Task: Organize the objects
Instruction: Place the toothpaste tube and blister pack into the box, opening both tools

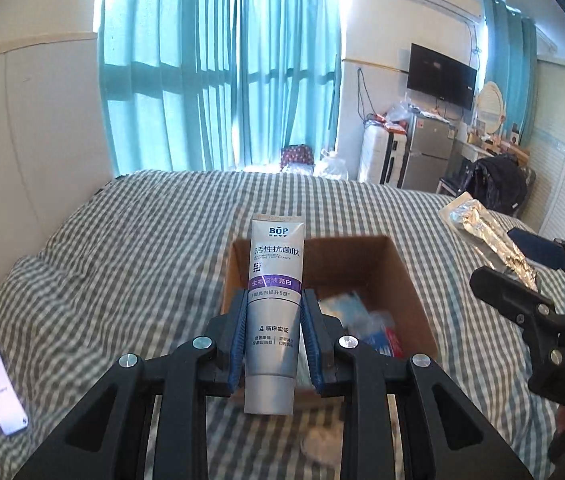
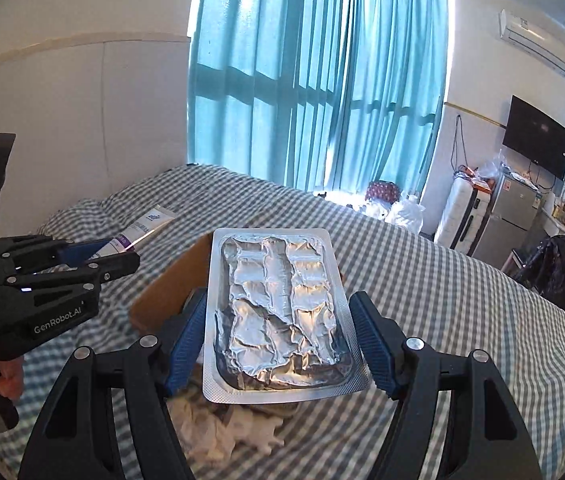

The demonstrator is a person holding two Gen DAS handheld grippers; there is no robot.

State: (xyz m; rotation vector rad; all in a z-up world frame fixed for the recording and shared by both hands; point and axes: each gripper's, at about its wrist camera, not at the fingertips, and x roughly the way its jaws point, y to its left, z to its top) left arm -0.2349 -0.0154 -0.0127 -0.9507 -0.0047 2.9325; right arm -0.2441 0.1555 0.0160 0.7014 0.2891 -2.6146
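Observation:
My left gripper [image 1: 274, 334] is shut on a grey toothpaste tube [image 1: 275, 304], cap toward the camera, held above the near edge of an open cardboard box [image 1: 398, 276] on the bed. The box holds some blue and white packets [image 1: 358, 316]. My right gripper [image 2: 280, 340] is shut on a silver foil blister pack [image 2: 280, 316], held flat above the same box [image 2: 170, 292]. The right gripper also shows at the right of the left wrist view [image 1: 522, 276] with the foil pack [image 1: 482, 236]. The left gripper [image 2: 94, 260] and tube [image 2: 150, 222] show at the left of the right wrist view.
A grey checked bedspread [image 1: 122, 260] covers the bed. A lit phone [image 1: 0, 392] lies on it at the near left. White crumpled tissue [image 2: 226, 428] lies in front of the box. Beyond the bed are teal curtains [image 1: 218, 80], a suitcase, a fridge and a wall TV [image 1: 440, 76].

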